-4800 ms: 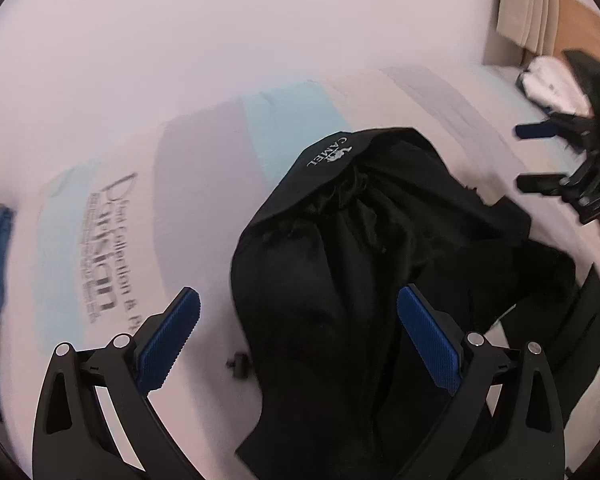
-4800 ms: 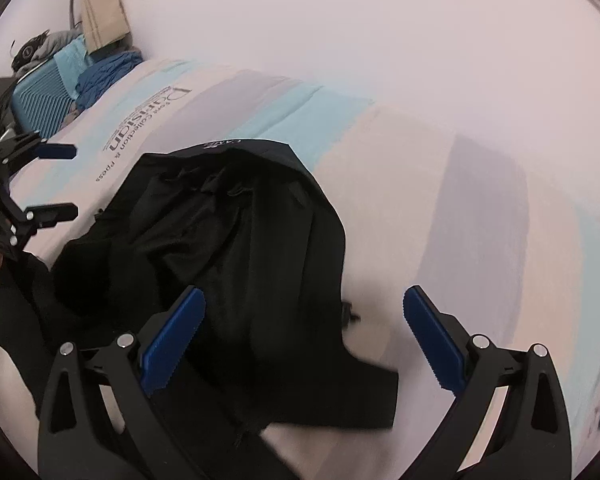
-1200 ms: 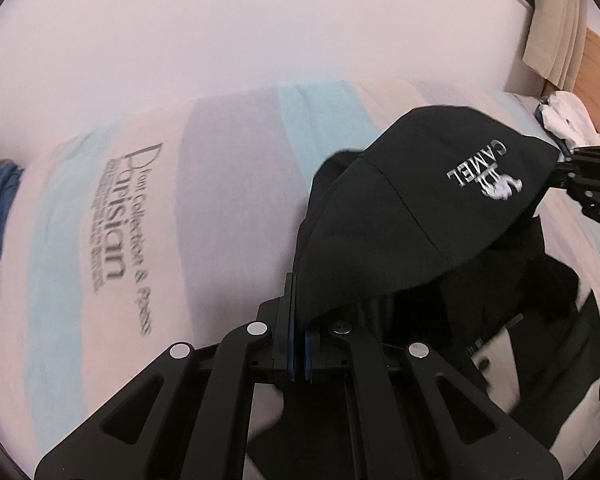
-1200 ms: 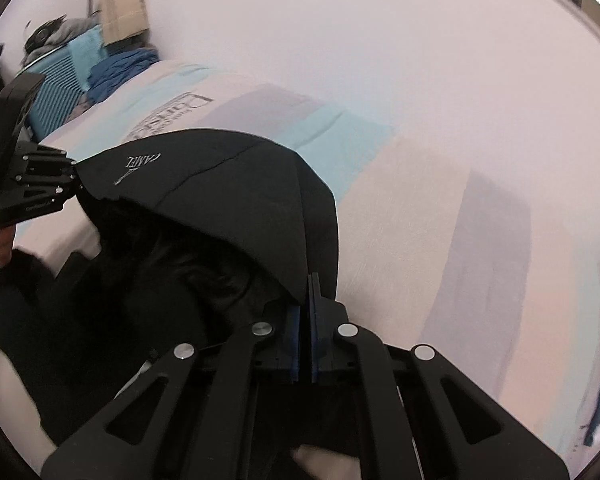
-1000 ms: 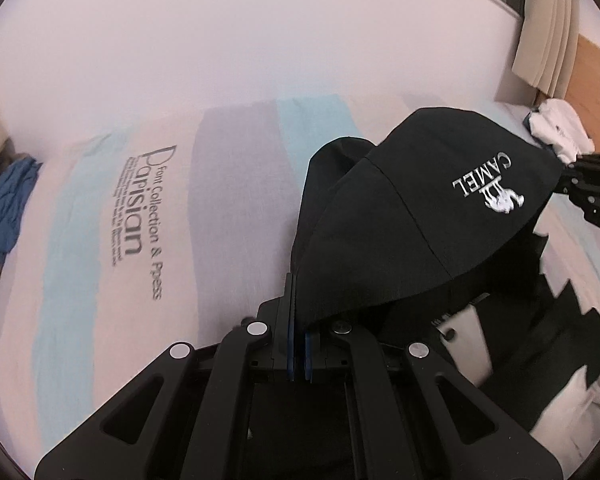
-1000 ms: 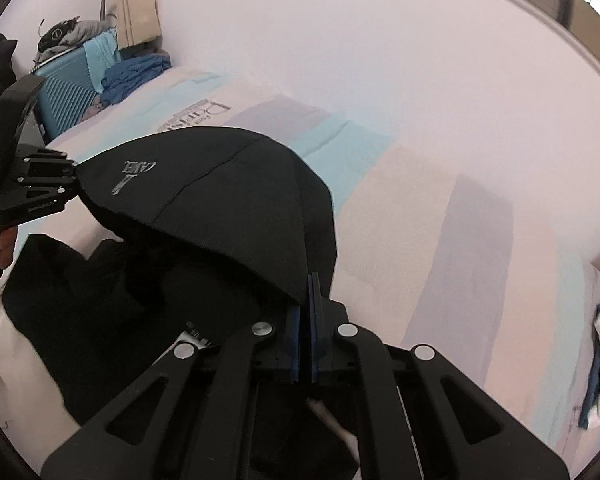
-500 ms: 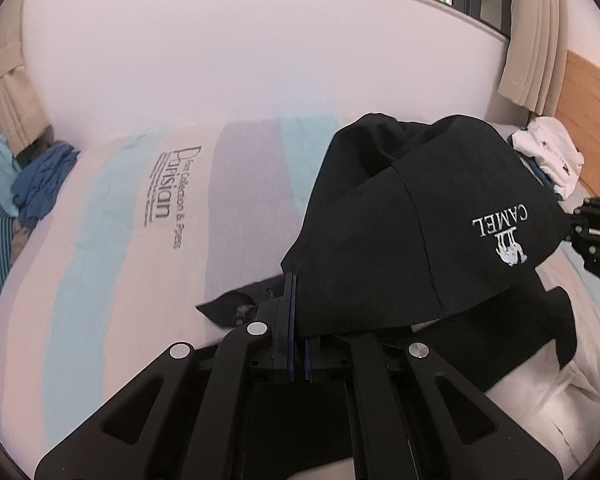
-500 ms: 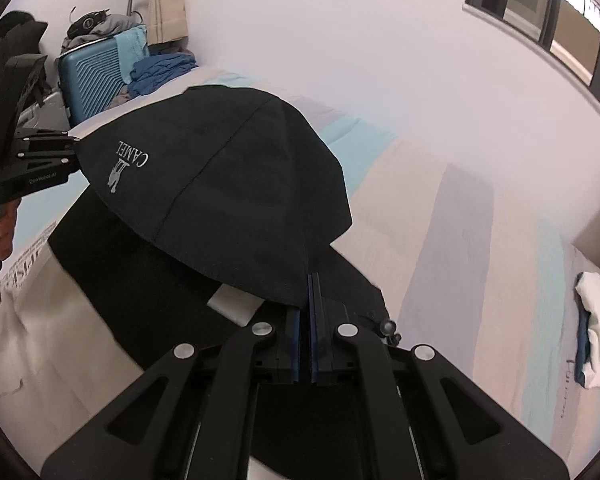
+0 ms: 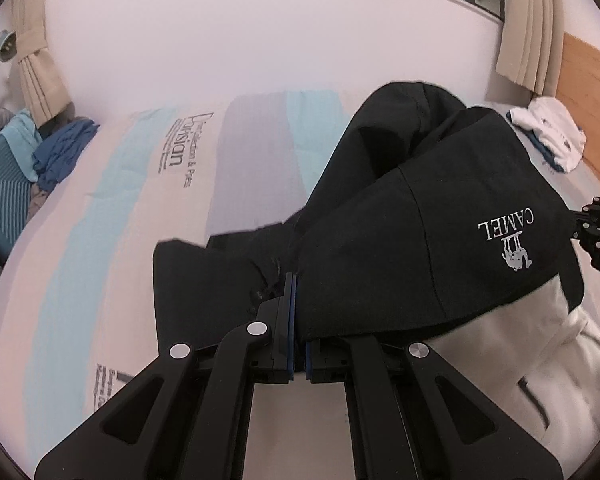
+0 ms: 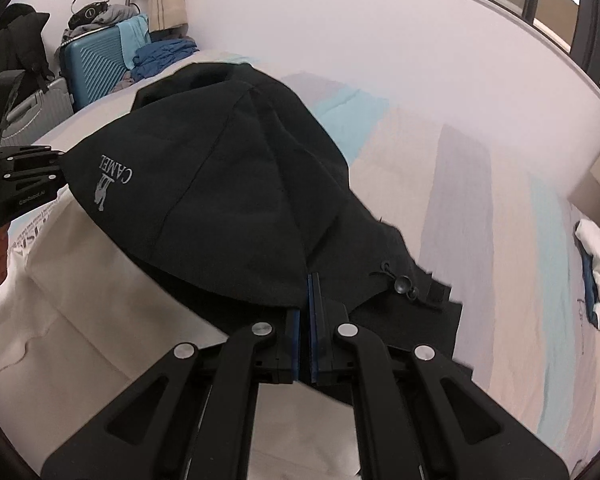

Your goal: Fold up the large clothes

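A black hooded jacket (image 9: 428,236) with a white CAMEL logo hangs stretched between my two grippers above the bed. My left gripper (image 9: 298,292) is shut on one edge of the hood. My right gripper (image 10: 309,292) is shut on the other edge of the jacket (image 10: 220,184). The right gripper shows at the right edge of the left wrist view (image 9: 596,232); the left gripper shows at the left edge of the right wrist view (image 10: 28,176). A pale inner part of the jacket hangs below the hood. A drawcord toggle (image 10: 402,285) dangles on the right.
A striped bedsheet (image 9: 140,208) with printed lettering covers the bed. Folded white and blue clothes (image 9: 552,136) lie near the wooden headboard. A blue suitcase (image 10: 96,60) with blue clothes stands by the wall beside the bed.
Both grippers went from open above the crumpled jacket to shut on its hood edges. They have lifted it well clear of the bed and spread it out.
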`<act>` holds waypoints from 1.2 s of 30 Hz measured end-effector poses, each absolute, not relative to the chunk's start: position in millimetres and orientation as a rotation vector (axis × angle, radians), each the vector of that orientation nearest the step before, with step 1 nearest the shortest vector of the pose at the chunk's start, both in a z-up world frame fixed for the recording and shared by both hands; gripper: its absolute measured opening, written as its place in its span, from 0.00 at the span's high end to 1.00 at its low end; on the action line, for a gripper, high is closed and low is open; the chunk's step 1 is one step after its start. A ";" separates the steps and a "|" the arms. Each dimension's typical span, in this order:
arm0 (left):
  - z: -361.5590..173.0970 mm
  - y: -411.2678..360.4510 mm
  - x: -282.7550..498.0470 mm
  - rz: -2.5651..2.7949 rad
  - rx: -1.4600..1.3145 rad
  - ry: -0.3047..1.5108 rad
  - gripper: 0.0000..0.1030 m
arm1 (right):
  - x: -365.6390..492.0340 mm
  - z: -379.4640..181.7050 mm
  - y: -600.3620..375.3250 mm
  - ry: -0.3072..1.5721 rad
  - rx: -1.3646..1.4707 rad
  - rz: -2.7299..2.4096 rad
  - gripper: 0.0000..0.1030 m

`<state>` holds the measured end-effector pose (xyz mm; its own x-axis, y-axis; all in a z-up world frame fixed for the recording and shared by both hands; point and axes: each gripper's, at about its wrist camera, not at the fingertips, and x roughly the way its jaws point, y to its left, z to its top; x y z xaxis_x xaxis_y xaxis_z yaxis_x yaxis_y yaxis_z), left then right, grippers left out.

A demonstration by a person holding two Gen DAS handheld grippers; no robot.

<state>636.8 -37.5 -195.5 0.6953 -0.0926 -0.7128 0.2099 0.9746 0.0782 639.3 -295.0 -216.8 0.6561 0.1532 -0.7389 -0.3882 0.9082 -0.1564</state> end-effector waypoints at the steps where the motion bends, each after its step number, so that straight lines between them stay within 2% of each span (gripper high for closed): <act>1: -198.1 -38.6 633.7 -0.170 0.166 0.785 0.98 | 636.0 -220.9 -294.8 0.804 -0.309 0.310 0.98; 16: -260.0 -42.5 609.1 -0.173 0.187 0.869 0.98 | 606.0 -301.7 -288.0 0.905 -0.311 0.281 0.98; 36: -291.8 -50.3 612.1 -0.144 0.208 0.984 0.98 | 607.9 -335.0 -289.0 0.938 -0.320 0.256 0.97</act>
<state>612.1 -50.3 -291.8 0.5467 -0.0266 -0.8369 0.2144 0.9706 0.1092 607.9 -289.0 -335.0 0.5671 0.0760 -0.8201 -0.3509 0.9232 -0.1570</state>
